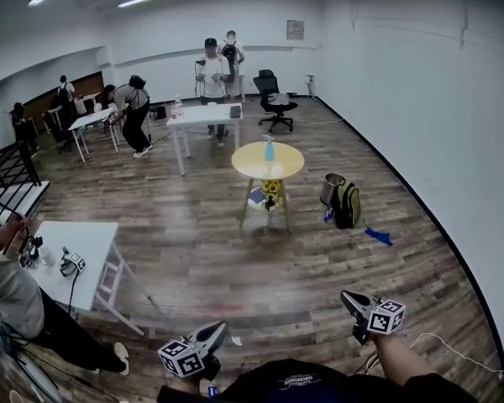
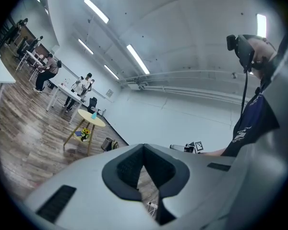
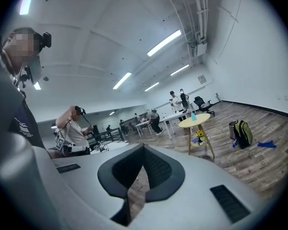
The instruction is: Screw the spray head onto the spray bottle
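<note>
Far ahead, a blue spray bottle (image 1: pixel 269 149) stands on a round yellow table (image 1: pixel 279 169); it is too small to tell whether its head is on. The bottle (image 3: pixel 193 116) and table (image 3: pixel 198 122) also show in the right gripper view, and the table (image 2: pixel 97 121) appears far off in the left gripper view. My left gripper (image 1: pixel 221 331) is low at the bottom of the head view, shut and empty. My right gripper (image 1: pixel 346 296) is at the bottom right, also shut with nothing in it. Both sets of jaws (image 2: pixel 143 150) (image 3: pixel 143 149) meet tip to tip.
A white table (image 1: pixel 88 240) with another gripper device (image 1: pixel 71 264) stands at the near left, with a person beside it. A green backpack (image 1: pixel 347 205) and a metal bin (image 1: pixel 331 188) sit right of the yellow table. White tables (image 1: pixel 203 116), people and an office chair (image 1: pixel 275 101) fill the back.
</note>
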The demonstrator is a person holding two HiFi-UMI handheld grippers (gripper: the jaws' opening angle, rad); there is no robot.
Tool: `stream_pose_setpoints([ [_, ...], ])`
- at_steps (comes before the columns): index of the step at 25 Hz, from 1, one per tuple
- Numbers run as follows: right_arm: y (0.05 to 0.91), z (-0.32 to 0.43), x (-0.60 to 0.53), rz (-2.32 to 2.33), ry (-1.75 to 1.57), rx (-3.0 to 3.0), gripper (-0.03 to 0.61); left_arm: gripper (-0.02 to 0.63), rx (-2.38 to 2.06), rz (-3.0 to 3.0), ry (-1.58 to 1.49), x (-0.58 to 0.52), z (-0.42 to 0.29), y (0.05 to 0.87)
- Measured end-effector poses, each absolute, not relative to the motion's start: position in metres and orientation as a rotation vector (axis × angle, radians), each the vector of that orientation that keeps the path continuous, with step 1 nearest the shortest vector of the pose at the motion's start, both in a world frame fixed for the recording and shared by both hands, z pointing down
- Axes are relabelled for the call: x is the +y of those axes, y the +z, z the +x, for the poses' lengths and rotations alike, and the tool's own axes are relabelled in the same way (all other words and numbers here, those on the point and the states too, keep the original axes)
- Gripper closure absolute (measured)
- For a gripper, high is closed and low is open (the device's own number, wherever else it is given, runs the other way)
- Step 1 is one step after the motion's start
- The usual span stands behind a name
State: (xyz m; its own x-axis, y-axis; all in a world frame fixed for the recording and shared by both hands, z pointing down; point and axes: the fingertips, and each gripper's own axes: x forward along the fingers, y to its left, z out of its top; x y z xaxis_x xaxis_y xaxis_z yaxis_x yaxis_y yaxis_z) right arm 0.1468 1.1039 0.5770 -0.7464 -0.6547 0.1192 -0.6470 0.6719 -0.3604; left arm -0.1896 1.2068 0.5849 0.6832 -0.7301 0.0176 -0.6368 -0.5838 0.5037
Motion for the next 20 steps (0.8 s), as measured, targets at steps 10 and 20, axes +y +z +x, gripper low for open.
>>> stream_pose_setpoints([
  [10,0.558,0.230,0.973,-0.985,-0.586,2.868,0.558,0.601,-1.133,2.427,-0.262,1.099,-0.090,0.559],
  [20,0.563,0.339,0.871,-0.962,-0.585,2.885,0.558,0.601,-1.133,2.409,-0.305,0.996,0.025,0.551],
])
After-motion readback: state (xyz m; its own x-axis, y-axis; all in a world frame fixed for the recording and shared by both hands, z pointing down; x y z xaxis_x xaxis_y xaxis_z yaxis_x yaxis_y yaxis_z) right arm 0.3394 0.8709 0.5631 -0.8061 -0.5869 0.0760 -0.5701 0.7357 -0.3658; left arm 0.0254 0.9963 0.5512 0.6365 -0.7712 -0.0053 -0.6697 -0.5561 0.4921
